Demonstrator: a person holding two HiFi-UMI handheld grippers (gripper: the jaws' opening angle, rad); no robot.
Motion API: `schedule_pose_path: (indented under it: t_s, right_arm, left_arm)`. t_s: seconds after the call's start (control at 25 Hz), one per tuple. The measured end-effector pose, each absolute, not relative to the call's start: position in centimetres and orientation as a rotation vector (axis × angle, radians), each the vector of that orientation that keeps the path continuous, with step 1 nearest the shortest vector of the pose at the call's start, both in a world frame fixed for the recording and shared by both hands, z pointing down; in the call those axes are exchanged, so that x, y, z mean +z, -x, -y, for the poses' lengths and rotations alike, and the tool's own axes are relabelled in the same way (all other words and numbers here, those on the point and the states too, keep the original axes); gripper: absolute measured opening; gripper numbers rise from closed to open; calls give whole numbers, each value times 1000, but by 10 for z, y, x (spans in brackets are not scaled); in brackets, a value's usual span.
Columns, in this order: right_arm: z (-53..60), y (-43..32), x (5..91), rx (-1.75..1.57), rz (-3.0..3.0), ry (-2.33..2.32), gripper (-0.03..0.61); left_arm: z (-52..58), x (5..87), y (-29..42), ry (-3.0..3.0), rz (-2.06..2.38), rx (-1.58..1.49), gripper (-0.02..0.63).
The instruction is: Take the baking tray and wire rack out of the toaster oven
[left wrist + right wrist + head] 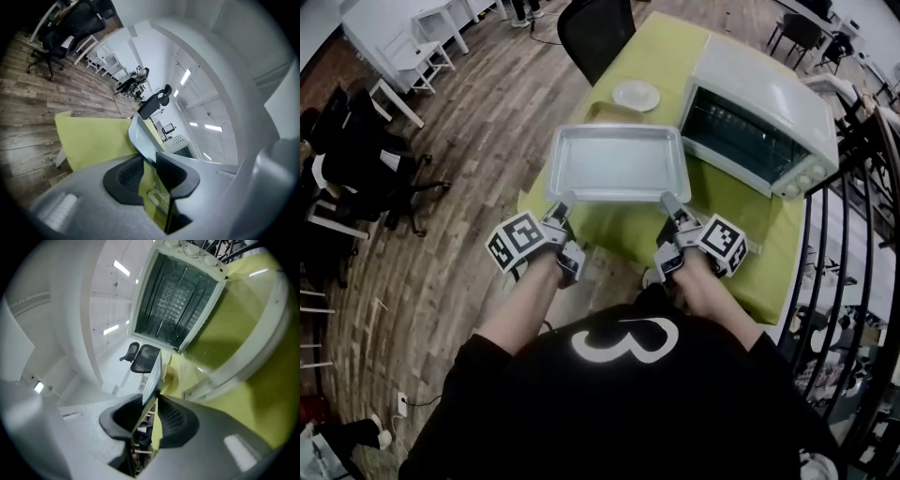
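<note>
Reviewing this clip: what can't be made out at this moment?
1. Wire rack: inside the toaster oven, too dim, head and right gripper views.
2. Oven knobs: settings too small, head view.
3. Table beneath the baking tray: hidden by it, head view.

The shallow, rectangular silver metal baking tray (617, 161) is empty and held level in the air, just left of the white box-shaped toaster oven (769, 94). Thin bars of the wire rack (180, 298) show inside that oven's dark front.
</note>
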State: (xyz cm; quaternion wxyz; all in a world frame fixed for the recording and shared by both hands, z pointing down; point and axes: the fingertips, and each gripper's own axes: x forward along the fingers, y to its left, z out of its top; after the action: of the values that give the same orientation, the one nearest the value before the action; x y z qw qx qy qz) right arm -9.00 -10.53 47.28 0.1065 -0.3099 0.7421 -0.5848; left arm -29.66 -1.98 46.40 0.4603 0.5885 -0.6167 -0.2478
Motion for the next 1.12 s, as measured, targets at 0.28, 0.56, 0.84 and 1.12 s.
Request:
schedule_pose_path:
  t_s: [0.28,0.56,0.84,1.12]
  right_arm:
    - [83,143,484,-1807,-2276,797,107]
    - [67,172,510,-1879,-2321,775,110]
    - [68,177,542,-1924,-2330,823,112]
    - [77,177,565,-1913,-2408,939,114]
  left_arm:
    - [-24,473,339,-1348,1621,-667,91]
    - [-52,500,362,-1267,1654,-669,91]
    - [-50,529,367,-1244,1653,-644,91]
    - [-36,556,369,-1200,1632,-618,94]
